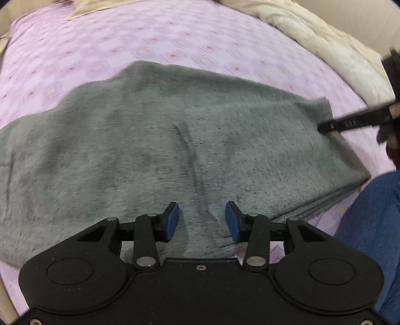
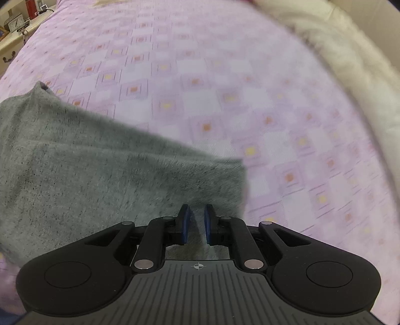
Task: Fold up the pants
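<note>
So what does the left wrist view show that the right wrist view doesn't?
Only the left wrist view shows the left gripper, open above the gray pants, the pants' stacked folded edge, the person's blue-jeaned leg, and the right gripper from outside, reaching the pants' far corner. Only the right wrist view shows a bedside stand with small items and the right gripper's fingers nearly shut around a fold of fabric. Both share the pants, the purple patterned bedsheet and the cream duvet.

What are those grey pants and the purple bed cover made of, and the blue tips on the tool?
The pants look like soft, fuzzy fleece or brushed knit: matte, speckled nap. The bed cover seems thin woven cloth with a printed or woven check pattern. The blue fingertips look like matte rubber or plastic; hard to say.
</note>
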`<act>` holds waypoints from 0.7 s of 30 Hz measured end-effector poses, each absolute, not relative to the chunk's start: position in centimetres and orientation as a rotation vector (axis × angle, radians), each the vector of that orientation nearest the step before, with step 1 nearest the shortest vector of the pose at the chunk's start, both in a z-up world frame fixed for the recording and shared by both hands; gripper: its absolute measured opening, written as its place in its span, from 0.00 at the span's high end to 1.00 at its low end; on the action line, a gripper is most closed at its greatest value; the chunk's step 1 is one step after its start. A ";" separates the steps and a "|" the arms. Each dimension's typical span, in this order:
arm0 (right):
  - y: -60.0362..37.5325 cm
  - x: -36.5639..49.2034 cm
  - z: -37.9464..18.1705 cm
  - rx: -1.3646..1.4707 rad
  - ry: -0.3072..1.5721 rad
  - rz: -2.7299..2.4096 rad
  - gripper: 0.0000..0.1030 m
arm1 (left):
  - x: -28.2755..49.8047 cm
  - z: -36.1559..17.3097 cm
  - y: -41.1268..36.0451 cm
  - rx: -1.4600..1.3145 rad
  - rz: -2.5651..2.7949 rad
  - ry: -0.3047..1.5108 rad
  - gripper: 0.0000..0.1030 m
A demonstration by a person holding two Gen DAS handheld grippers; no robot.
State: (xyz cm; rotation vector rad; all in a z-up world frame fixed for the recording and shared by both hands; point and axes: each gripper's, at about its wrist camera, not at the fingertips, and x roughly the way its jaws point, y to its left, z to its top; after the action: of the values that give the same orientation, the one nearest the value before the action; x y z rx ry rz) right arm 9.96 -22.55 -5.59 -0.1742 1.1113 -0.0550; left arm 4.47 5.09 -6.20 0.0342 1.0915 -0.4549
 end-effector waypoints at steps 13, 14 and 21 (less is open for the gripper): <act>-9.5 2.4 -1.2 0.082 0.856 0.112 0.87 | 2.4 -4.2 14.7 -0.011 -0.141 0.953 0.43; -8.8 2.1 -2.0 0.079 0.865 0.101 0.86 | 2.4 -4.3 15.5 -0.031 -0.126 0.959 0.43; -6.4 1.8 -4.0 0.066 0.947 0.078 0.87 | 1.5 -5.9 19.7 -0.143 -0.046 0.986 0.41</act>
State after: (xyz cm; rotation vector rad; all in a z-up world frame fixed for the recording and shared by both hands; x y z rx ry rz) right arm 1.80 -6.39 -4.04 0.0660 0.9472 0.0780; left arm 1.51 19.71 -5.93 -0.1432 0.9858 -0.0462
